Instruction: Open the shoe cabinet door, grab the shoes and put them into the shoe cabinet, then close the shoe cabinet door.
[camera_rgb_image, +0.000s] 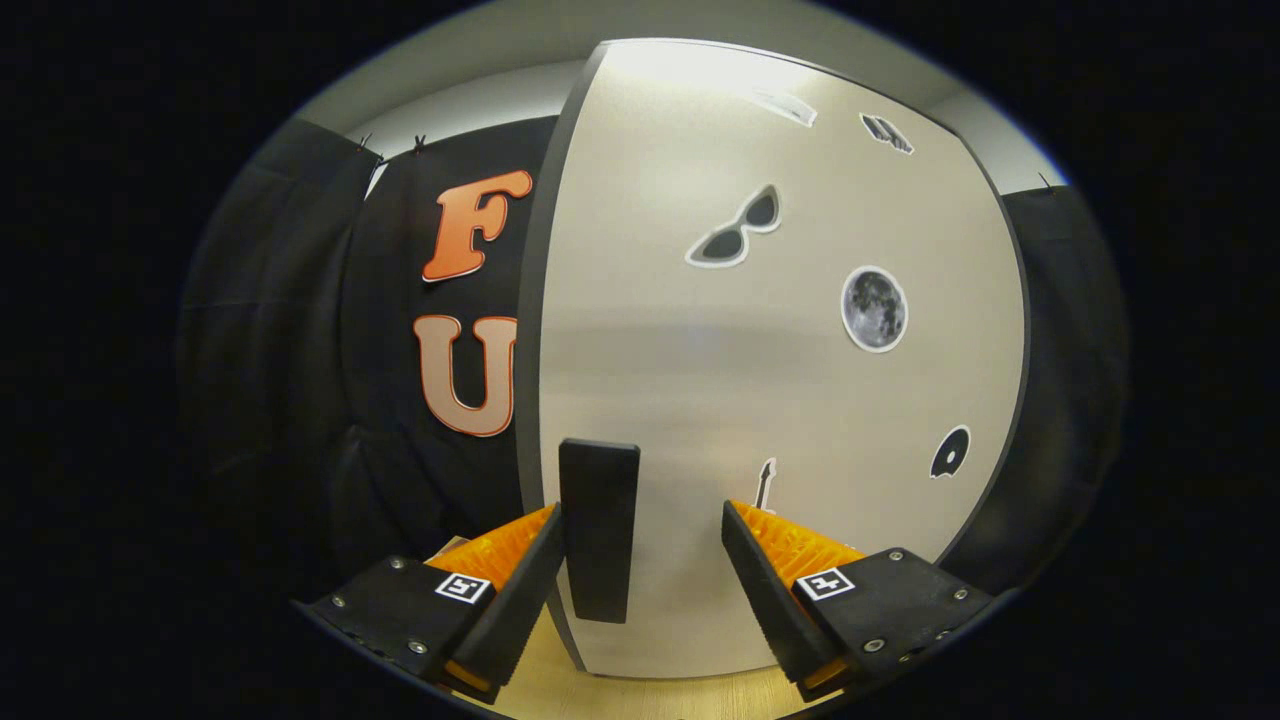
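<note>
Grey laminate covers the door (760, 400) of the shoe cabinet, which is seen closed and fills the space straight ahead of the hand-held gripper (642, 535). A dark handle (598, 530) is fixed near the door's left edge; its long axis stands upright. The fingers are held apart, and the handle is found between them, much closer to the left finger (520, 580), which seems almost to touch it, while a wide gap is left to the right finger (765, 590). Nothing is clamped yet. Whether the handle is already deep enough between the fingers cannot be told with certainty.

The opening step is judged to be in hand: the fingers would need to be closed on the handle and the door pulled outward, probably swinging about its right side.

Several stickers are placed on the door, among them sunglasses (735, 232) and a moon (874, 309). A pale wooden floor (640, 690) is seen below. No obstacle is noticed between gripper and handle.
</note>
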